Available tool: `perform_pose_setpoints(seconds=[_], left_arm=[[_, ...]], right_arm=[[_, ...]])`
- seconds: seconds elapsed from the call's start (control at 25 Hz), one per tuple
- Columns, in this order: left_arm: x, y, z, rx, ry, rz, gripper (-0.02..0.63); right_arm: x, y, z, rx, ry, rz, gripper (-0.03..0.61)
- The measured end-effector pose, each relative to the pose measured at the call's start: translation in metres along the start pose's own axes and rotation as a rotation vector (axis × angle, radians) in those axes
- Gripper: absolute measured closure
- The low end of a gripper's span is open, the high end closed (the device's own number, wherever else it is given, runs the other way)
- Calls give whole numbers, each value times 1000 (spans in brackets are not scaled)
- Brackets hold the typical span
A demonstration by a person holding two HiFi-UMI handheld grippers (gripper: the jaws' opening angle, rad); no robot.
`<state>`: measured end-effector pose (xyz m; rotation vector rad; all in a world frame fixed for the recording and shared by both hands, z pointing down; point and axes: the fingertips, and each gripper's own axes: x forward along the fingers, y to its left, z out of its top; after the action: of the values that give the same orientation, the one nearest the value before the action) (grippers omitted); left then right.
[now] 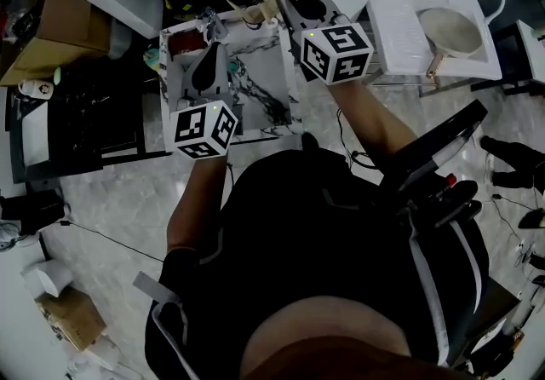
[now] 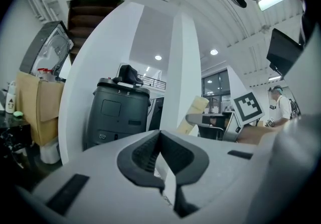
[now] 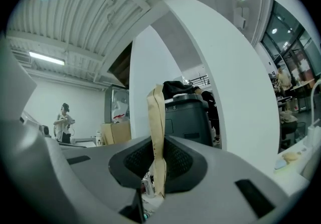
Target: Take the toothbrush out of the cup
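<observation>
Nearest the lens, dark ribbed pads (image 3: 135, 160) of the right gripper (image 3: 158, 160), closed on a tan toothbrush (image 3: 156, 112). Handle upright between them, long end standing well above the jaws, short end poking out below. Held high and level near the far right corner of the marble table (image 1: 268, 84); by the look of it, already clear of any cup. Cup itself not surely made out: possibly the red thing (image 1: 181, 43) at the table's far left, near the left gripper (image 2: 161, 156). Left gripper shut on nothing, up in the air, steadying nothing.

Main risk: slip or swivel. Thin flat handle, pinched across a narrow band, most of its length free above the pads. Likely to pivot under a quick swing or tilt, then drop to table or floor. Second risk: knocking the free end against something nearby on the way to setting it down. Best guarded against by a firm squeeze and a slow, level carry.
</observation>
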<state>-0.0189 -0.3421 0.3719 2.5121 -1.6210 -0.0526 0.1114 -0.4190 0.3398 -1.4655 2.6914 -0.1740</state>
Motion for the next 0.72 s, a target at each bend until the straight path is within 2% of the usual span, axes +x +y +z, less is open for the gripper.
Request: perform_pose_setpoints(seconds=[0.12,0.4,0.56,0.72], left_arm=[[-2,2,3,-28,-1,11,607],[2,-3,1,-16,-3,-23,607],[5,-8,7,-13,-48,-65,606],[17,-4,6,-7,-43,-43,606]], right_arm=[[-11,2,5,-9,-10,-23,518],[-28,7,1,-11,-16,-54,518],[-33,4,-1,-13,-10,-68,519],[-35,-1,0,-20,-7,-72,518]])
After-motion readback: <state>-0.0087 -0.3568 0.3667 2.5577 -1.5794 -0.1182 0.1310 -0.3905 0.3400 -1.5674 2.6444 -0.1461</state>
